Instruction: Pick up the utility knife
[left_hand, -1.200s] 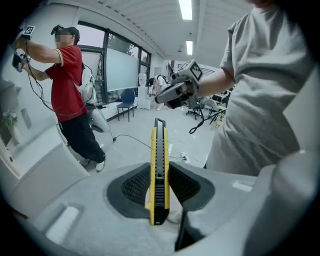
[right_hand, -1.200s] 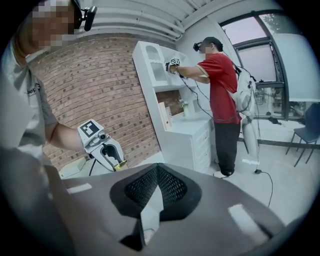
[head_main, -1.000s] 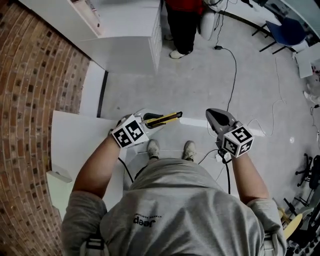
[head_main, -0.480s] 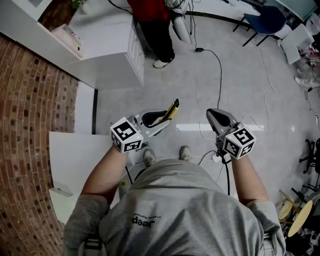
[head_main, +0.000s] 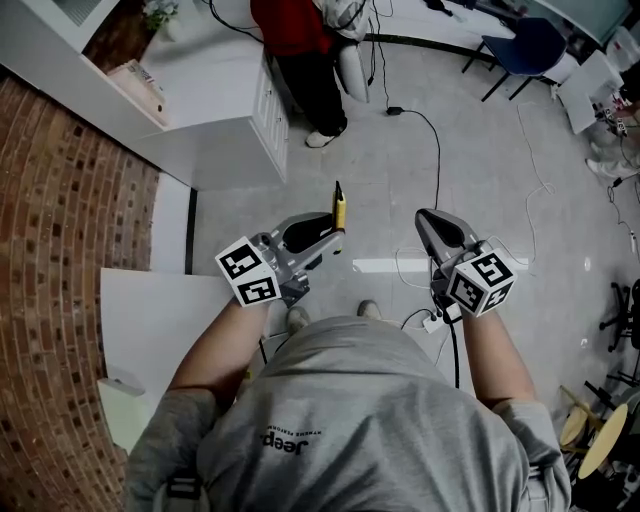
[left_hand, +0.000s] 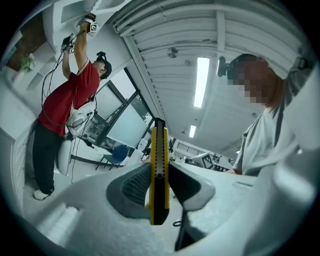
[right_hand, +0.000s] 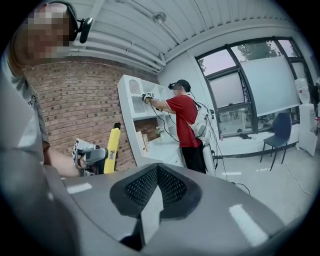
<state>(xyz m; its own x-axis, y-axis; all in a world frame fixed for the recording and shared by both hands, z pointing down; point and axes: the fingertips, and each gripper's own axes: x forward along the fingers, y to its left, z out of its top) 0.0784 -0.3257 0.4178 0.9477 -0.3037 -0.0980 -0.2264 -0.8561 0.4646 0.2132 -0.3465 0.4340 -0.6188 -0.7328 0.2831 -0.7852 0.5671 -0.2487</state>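
The utility knife (head_main: 339, 208) is yellow and black, and my left gripper (head_main: 322, 236) is shut on it, held up over the floor in front of me. In the left gripper view the knife (left_hand: 159, 170) stands upright between the two pads, its tip rising well above them. From the right gripper view the knife (right_hand: 112, 144) and the left gripper (right_hand: 93, 157) show at the left, against the brick wall. My right gripper (head_main: 436, 228) hovers to the right of the left one, apart from the knife. Its jaws (right_hand: 156, 187) are shut with nothing in them.
A white table (head_main: 150, 310) lies at my lower left against a brick wall (head_main: 60, 250). A white cabinet (head_main: 225, 110) stands ahead on the left, with a person in a red shirt (head_main: 295, 30) beside it. Cables (head_main: 437, 150) trail over the grey floor; a blue chair (head_main: 525, 45) stands far right.
My left gripper has risen and turned, so the knife that pointed to the right now points away from me. The right gripper has lifted a little.
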